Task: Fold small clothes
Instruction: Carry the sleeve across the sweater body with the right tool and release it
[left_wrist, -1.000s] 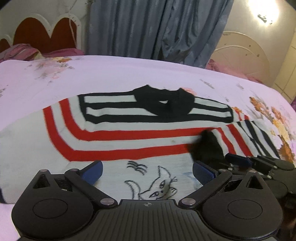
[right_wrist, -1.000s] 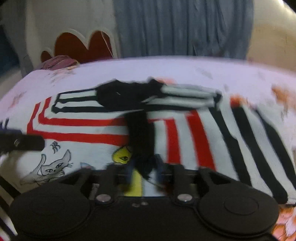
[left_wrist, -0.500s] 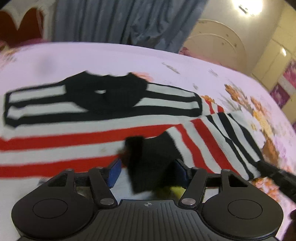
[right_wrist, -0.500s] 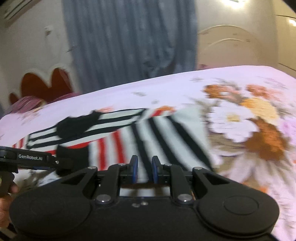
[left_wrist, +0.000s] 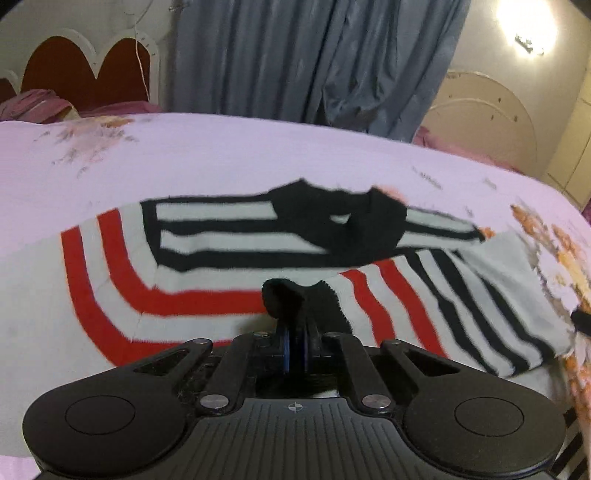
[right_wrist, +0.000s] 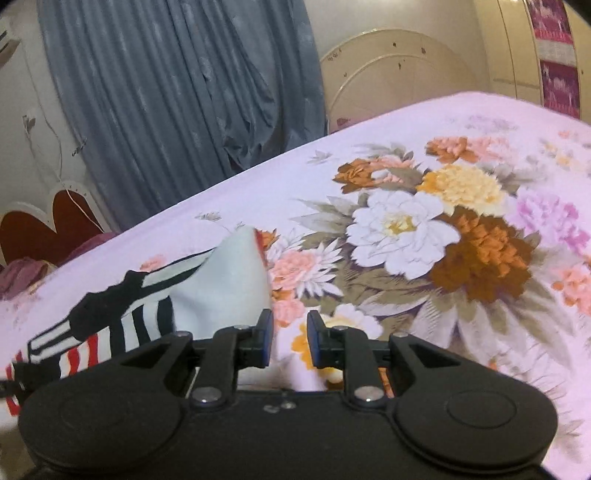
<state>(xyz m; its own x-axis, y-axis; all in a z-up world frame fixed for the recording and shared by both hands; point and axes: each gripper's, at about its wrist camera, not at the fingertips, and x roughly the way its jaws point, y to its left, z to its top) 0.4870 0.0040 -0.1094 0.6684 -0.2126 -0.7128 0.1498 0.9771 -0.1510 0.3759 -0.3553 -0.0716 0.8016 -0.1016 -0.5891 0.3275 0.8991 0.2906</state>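
Observation:
A small white sweater with red and black stripes lies flat on the bed, its black collar at the far side. Its right sleeve is folded in across the body. My left gripper is shut on the sleeve's black cuff, holding it low over the sweater's middle. In the right wrist view the sweater lies to the left. My right gripper is open a little and empty, over the flowered sheet just right of the sweater's edge.
The bed has a pale pink sheet with a large flower print. A red and white headboard and pink pillows are at the far left. Blue curtains hang behind the bed.
My left gripper has closed on the sleeve's black cuff. My right gripper let go of the sleeve, swung right off the sweater over the flowered sheet, and opened slightly.

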